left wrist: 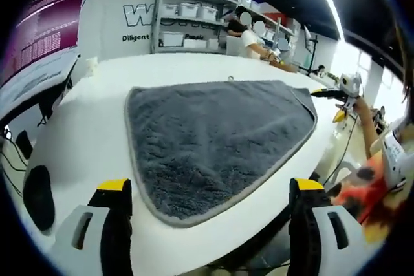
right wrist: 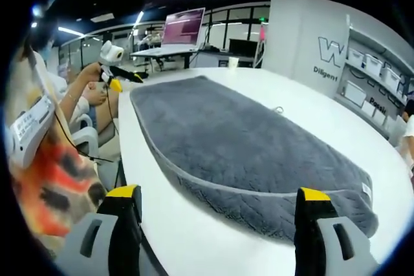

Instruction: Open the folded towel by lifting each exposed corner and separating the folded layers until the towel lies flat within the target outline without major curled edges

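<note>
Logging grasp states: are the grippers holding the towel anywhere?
No. The left gripper and right gripper are open, empty, short of the grey towel.

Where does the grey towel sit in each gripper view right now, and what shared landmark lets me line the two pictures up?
Left gripper view: the grey towel spreads across the middle of the white table, its near edge between the open jaws.
Right gripper view: the grey towel runs from upper left to lower right, its folded near edge just ahead of the open jaws.
Shared landmark: the wall lettering beside the storage shelves.
</note>
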Motion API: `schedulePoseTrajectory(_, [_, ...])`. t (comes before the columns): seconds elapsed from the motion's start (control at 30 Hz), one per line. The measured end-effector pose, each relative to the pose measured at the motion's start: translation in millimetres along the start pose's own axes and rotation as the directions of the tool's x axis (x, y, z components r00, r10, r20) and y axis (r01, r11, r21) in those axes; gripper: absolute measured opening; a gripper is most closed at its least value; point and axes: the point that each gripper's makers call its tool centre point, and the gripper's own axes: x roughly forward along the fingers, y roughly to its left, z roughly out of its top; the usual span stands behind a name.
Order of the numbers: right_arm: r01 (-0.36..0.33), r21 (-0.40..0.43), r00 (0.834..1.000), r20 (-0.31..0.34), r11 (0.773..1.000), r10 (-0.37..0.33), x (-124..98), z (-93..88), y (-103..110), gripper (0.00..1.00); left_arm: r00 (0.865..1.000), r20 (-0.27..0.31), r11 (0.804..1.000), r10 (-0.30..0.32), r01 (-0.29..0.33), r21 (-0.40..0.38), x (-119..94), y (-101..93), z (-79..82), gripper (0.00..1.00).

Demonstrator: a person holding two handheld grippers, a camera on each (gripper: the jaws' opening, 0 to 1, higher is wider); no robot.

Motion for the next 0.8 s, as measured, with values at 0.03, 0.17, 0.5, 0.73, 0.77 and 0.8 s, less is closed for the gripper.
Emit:
schedulePoseTrajectory(0.03, [0.0,0.0,1.0,-0.001,1.0,0.0,0.1,-0.5,0.0,0.99,1.0,0.003,1.0,-0.004,0.004,0.0,0.2,0.0,0.2,1.0])
schedulePoseTrajectory(0.17, [0.002,0.01,1.0,-0.006,1.0,-0.002,-1.8,-2.8,-2.6,0.98,1.0,0.007,1.0,0.007,-0.006,-0.01,2.1,1.2,0.0,1.0])
schedulePoseTrajectory(0.5, [0.044,0.03,0.999,-0.021,0.999,-0.044,-9.2,-10.6,-13.4,0.92,0.999,-0.04,1.0,-0.008,0.008,-0.002,8.4,-5.1,-11.0,0.99])
schedulePoseTrajectory(0.73, [0.103,0.069,0.994,-0.026,0.992,-0.102,-31.5,-17.4,-32.9,0.86,0.999,-0.032,1.0,-0.015,0.016,0.022,9.2,-12.1,-6.0,0.98])
schedulePoseTrajectory(0.77, [0.115,0.069,0.993,-0.028,0.991,-0.114,-34.3,-18.4,-36.2,0.87,0.999,-0.034,0.999,-0.019,0.02,0.027,10.2,-13.4,-5.4,0.98])
schedulePoseTrajectory(0.8, [0.133,0.068,0.991,-0.034,0.989,-0.131,-38.7,-20.2,-41.5,0.87,0.999,-0.036,0.999,-0.024,0.025,0.033,11.2,-15.1,-5.0,0.98])
